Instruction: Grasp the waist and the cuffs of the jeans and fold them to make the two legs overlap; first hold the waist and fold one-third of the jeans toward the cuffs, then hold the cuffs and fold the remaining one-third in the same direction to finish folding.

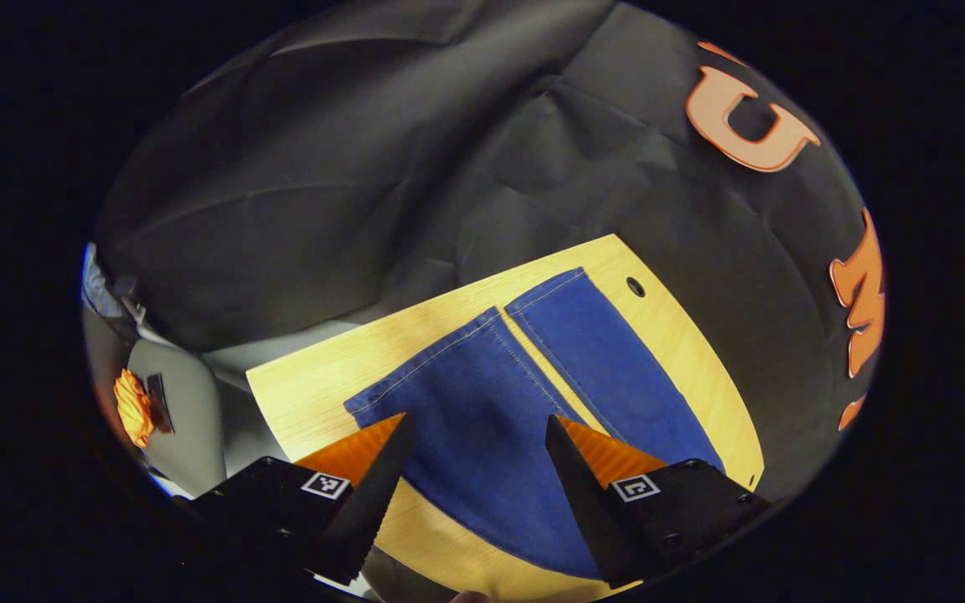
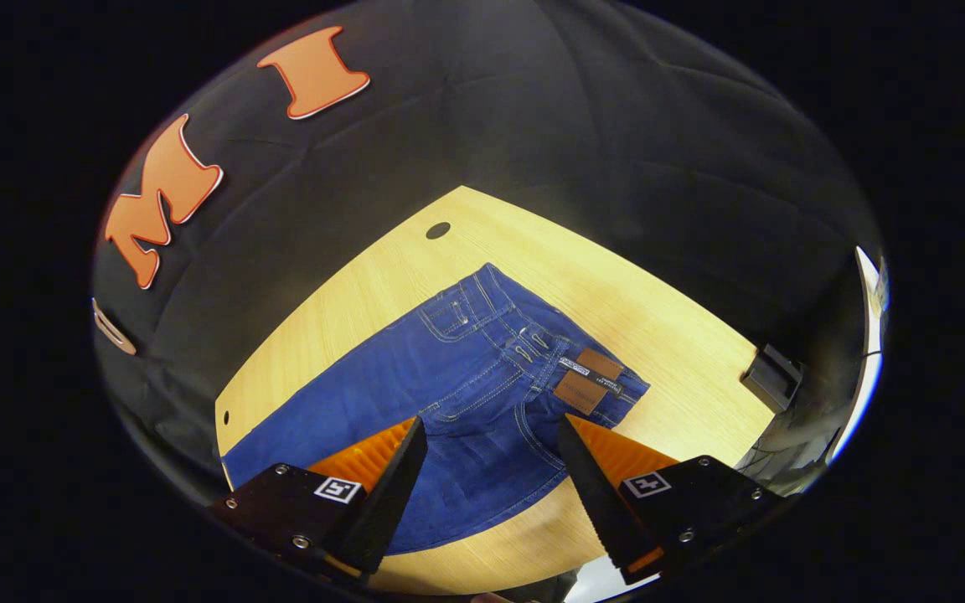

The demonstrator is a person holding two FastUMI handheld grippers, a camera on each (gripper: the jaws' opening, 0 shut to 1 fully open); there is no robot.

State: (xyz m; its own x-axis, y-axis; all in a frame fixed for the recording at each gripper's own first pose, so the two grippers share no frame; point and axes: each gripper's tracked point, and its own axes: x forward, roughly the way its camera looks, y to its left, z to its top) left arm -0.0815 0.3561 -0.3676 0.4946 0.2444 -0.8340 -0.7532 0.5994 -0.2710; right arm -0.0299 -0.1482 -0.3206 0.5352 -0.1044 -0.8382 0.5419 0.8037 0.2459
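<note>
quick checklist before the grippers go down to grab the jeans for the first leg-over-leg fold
1. jeans lying flat on the wooden table: ok
2. both legs apart, not yet overlapped: ok
3. left gripper open above the cuffs: ok
4. right gripper open above the waist: ok
5. either gripper touching denim: not ok, both hover
6. near table edge under the fingers free of clutter: cannot tell

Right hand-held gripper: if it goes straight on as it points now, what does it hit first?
Probably the jeans: the open right hand-held gripper aims at the seat area just below the waist, with nothing between. Depth is unclear, so how far off it is can't be judged.
</note>
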